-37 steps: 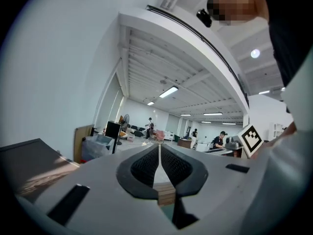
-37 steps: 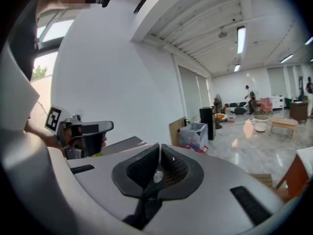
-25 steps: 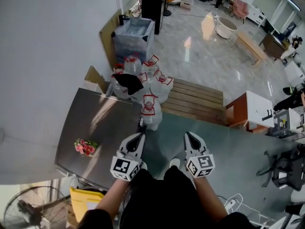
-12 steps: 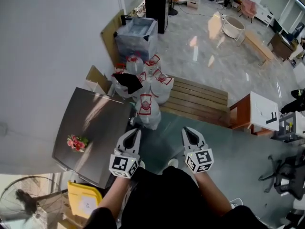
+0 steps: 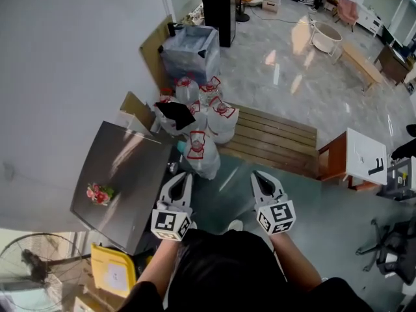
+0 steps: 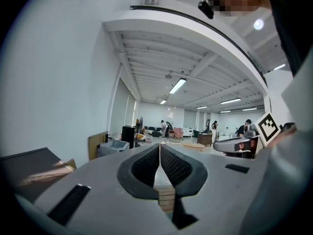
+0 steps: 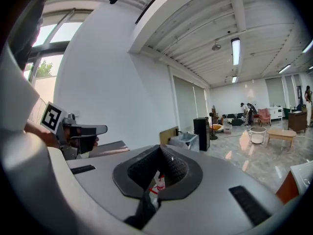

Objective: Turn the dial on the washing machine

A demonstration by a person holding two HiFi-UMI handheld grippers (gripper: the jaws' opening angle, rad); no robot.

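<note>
The left tool point(image 6: 159, 147) is seen in its own view fully closed, its ribbed pads meeting along one line with nothing between them. The right tool point(image 7: 159, 150) is likewise closed and empty; through the notch under its pads only a red-capped water jug point(image 7: 159, 182), standing farther off, is glimpsed. In the head view both tools are held side by side, apart, in front of the person's body.

Each tool's cube point(image 5: 171, 225) carries black-and-white square markers, and no letters are borne. Red-and-white labels are seen on the cluster of water jugs, but their print is too small to be read.

Just beyond the tools the jugs are grouped on the floor against a low wooden pallet point(image 5: 273, 142). Behind them a grey storage bin point(image 5: 190, 51) and then a black cabinet point(image 5: 219, 12) are set along the white wall.

Only in the head view are a steel-topped unit point(image 5: 123, 174) at the left, a small bunch of pink flowers point(image 5: 97, 192) on it, a yellow lid point(image 5: 112, 272) and a floor fan point(image 5: 29, 268) shown. Only in the gripper views are the ceiling strip lights point(image 6: 177, 85) and the people far down the hall given; a window point(image 7: 46, 67) with trees outside is seen in the right gripper view alone.

The washing machine and its dial cannot be made out in any view.
</note>
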